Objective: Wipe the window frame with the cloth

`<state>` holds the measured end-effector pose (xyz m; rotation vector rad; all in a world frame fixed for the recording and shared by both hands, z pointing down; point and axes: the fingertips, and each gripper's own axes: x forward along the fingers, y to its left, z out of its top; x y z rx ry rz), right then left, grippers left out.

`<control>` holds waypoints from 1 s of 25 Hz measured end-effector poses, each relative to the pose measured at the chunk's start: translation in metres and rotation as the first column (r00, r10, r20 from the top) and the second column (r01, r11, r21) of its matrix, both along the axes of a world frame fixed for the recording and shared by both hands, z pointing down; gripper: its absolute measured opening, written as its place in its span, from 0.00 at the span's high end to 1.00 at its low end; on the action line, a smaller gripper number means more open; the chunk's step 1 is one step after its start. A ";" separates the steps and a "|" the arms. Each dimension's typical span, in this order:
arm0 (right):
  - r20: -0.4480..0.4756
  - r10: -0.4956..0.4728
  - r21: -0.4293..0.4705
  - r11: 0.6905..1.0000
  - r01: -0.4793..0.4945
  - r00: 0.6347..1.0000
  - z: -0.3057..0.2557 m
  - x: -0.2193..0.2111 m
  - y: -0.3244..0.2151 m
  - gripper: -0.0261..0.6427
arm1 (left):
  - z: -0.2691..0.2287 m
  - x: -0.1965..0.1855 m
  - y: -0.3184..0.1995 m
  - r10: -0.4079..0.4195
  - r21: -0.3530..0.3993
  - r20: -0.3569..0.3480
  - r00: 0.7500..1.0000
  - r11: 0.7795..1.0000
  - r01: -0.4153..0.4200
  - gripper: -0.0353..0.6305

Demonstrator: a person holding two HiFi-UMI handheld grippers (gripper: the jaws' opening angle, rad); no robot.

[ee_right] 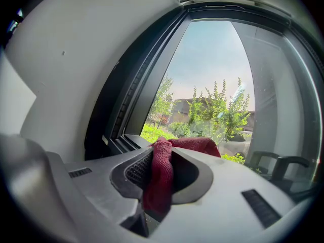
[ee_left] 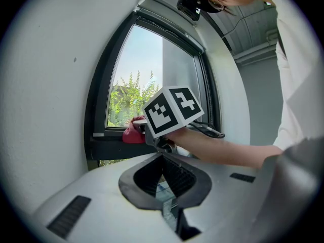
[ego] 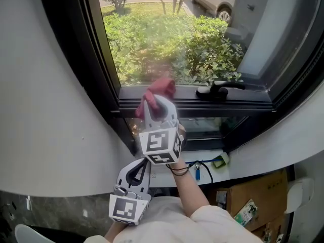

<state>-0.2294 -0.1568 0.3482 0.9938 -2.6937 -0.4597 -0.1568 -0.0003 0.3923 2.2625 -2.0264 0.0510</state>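
Note:
A dark red cloth (ego: 161, 89) is clamped in my right gripper (ego: 158, 104), which is shut on it and presses it onto the lower rail of the black window frame (ego: 238, 105). From the right gripper view the cloth (ee_right: 162, 173) hangs out between the jaws, with the frame's left post (ee_right: 132, 92) close ahead. My left gripper (ego: 135, 173) hangs lower and nearer, away from the window, with its jaws shut on nothing. In the left gripper view the cloth (ee_left: 131, 133) shows on the sill beside the right gripper's marker cube (ee_left: 172, 110).
A black window handle (ego: 218, 89) lies on the rail to the right of the cloth. White wall (ego: 45, 110) curves along the left. Below the sill lie a blue cable (ego: 198, 172) and cardboard boxes (ego: 248, 201). Green bushes fill the glass.

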 end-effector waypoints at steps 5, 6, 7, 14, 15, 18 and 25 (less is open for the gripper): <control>0.002 0.002 -0.001 1.000 -0.002 1.000 -0.001 0.003 -0.001 0.84 | 0.000 0.003 -0.002 0.008 -0.007 -0.001 1.000 1.000 -0.008 0.93; 0.001 0.002 -0.001 1.000 -0.002 1.000 -0.001 0.003 -0.002 0.84 | -0.001 0.003 -0.002 0.008 0.001 -0.005 1.000 1.000 -0.008 0.94; 0.001 0.002 -0.001 1.000 -0.002 1.000 -0.001 0.003 -0.002 0.84 | -0.001 0.004 -0.003 0.009 0.005 -0.010 1.000 1.000 -0.008 0.94; 0.002 0.007 0.000 1.000 -0.007 1.000 0.000 0.008 -0.004 0.84 | -0.001 0.006 -0.005 0.011 0.005 -0.025 1.000 1.000 -0.010 0.94; 0.002 0.007 0.000 1.000 -0.007 1.000 0.000 0.008 -0.004 0.84 | -0.001 0.006 -0.005 0.010 0.004 -0.025 1.000 1.000 -0.010 0.94; 0.003 0.008 0.000 1.000 -0.008 1.000 0.000 0.010 -0.005 0.84 | 0.000 0.007 -0.006 0.011 0.004 -0.028 1.000 1.000 -0.011 0.93; 0.002 0.017 0.003 1.000 -0.017 1.000 -0.001 0.017 -0.008 0.84 | 0.001 0.009 -0.008 0.014 -0.004 -0.020 1.000 1.000 -0.014 0.93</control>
